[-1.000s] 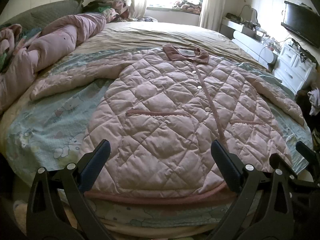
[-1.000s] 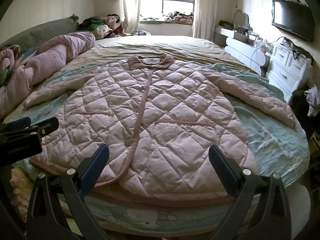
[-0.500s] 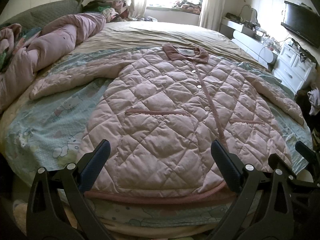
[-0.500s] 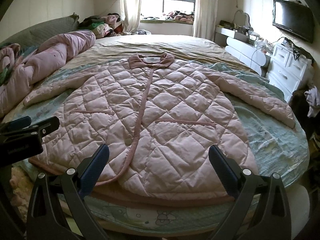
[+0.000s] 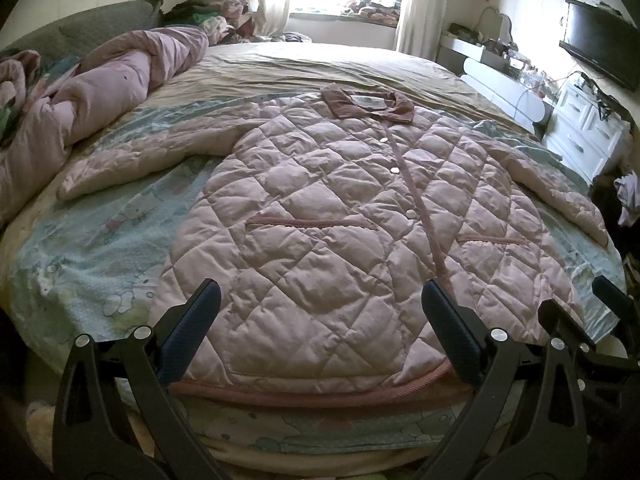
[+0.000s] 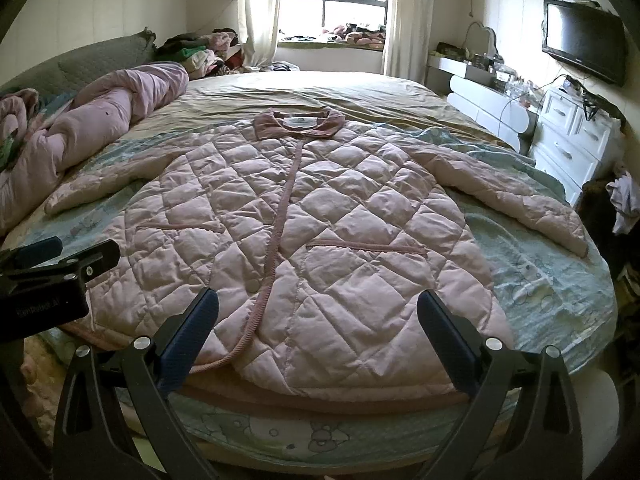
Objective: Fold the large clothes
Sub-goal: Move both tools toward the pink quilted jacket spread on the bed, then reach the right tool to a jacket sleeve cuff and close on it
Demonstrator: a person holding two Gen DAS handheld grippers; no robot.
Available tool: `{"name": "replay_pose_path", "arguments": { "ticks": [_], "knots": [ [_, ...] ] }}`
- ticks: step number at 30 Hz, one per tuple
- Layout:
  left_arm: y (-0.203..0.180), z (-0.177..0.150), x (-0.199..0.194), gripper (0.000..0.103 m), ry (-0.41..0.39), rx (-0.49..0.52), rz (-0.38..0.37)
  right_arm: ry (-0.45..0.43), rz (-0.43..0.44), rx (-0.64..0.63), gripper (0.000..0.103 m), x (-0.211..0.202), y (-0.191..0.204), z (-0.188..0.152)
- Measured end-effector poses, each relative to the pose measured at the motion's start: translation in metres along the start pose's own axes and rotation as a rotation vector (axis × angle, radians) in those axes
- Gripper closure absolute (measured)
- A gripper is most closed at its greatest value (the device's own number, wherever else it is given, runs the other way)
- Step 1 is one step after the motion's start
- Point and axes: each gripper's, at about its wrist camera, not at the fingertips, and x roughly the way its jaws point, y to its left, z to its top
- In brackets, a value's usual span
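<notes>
A large pink quilted coat lies flat, front up, on the bed, collar far, hem near, both sleeves spread out to the sides. My left gripper hovers open just over the hem's left half, nothing between its fingers. My right gripper hovers open over the hem's right half, also empty. The left gripper's body shows at the left edge of the right wrist view; the right gripper's fingertip shows at the right edge of the left wrist view.
The bed carries a pale blue cartoon-print sheet under the coat. A rolled pink duvet lies along the left side. White drawers and a wall TV stand at right; clothes pile by the window.
Both grippers have barely shifted, edging slightly; the coat lies as before and both stay open.
</notes>
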Motion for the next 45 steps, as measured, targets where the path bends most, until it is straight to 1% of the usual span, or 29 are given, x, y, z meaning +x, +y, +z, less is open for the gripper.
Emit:
{"name": "replay_pose_path", "arguments": {
  "ticks": [4, 12, 22, 29, 32, 33, 40, 45],
  "knots": [
    [0.0, -0.001, 0.001, 0.009, 0.006, -0.002, 0.0, 0.001, 0.0, 0.001, 0.004, 0.0, 0.0, 0.0],
    [-0.002, 0.012, 0.013, 0.009, 0.015, 0.001, 0.009, -0.001, 0.005, -0.003, 0.004, 0.004, 0.0, 0.003],
    [0.0, 0.039, 0.037, 0.009, 0.026, -0.001, 0.026, 0.022, 0.014, -0.011, 0.004, 0.031, -0.013, 0.03],
    [-0.001, 0.071, 0.068, 0.009, 0.057, -0.001, 0.028, 0.033, 0.026, -0.01, 0.004, 0.062, -0.026, 0.062],
    [-0.003, 0.085, 0.08, 0.009, 0.054, 0.008, 0.036, 0.044, 0.038, 0.01, 0.004, 0.077, -0.032, 0.079],
    [-0.004, 0.093, 0.087, 0.009, 0.054, 0.01, 0.038, 0.043, 0.028, 0.012, 0.004, 0.08, -0.034, 0.083],
    [-0.005, 0.128, 0.113, 0.009, 0.05, -0.005, 0.054, 0.009, -0.017, 0.003, 0.004, 0.102, -0.045, 0.123],
    [-0.008, 0.153, 0.124, 0.009, 0.038, -0.015, 0.05, -0.016, -0.018, 0.012, 0.004, 0.113, -0.052, 0.147]
  ]
}}
